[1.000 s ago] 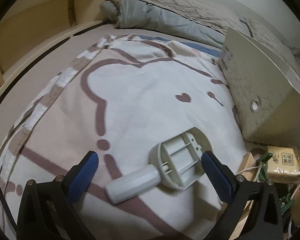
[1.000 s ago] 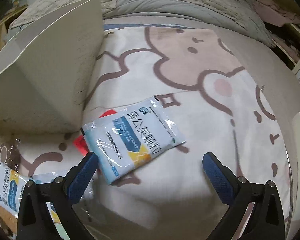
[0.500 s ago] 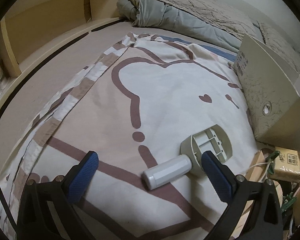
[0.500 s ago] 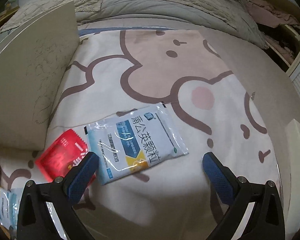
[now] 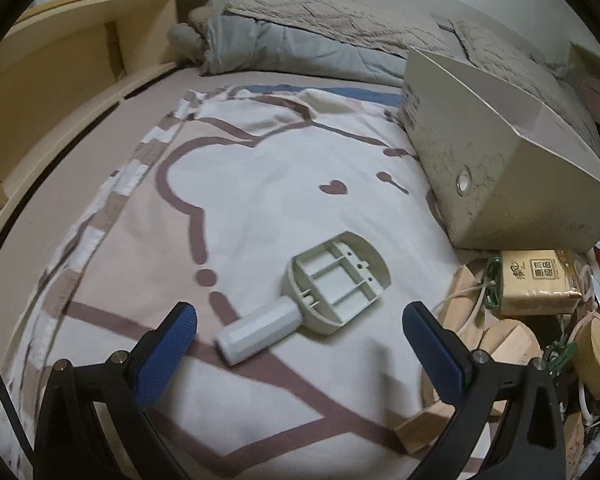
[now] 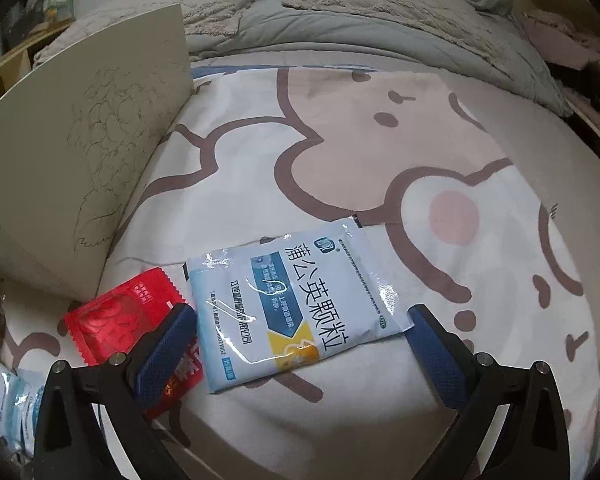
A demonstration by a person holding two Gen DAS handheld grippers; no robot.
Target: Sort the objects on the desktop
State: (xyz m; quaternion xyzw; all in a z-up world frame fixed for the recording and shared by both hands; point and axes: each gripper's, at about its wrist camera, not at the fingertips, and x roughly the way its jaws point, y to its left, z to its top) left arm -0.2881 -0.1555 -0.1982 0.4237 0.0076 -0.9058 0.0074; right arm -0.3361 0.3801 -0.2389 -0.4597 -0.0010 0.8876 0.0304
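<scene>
Here the right hand-held gripper [image 6: 300, 332] straddles the sachet [image 6: 296, 304].

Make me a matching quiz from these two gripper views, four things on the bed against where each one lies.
1. white plastic handled part
2. blue-and-white medicine sachet
3. red foil packet
4. tan tissue pack

A. just below the beige box's front corner
B. partly behind the right gripper's left finger
C. between the open left fingers
D. between the open right fingers

Pairs: 1-C, 2-D, 3-B, 4-A
</scene>
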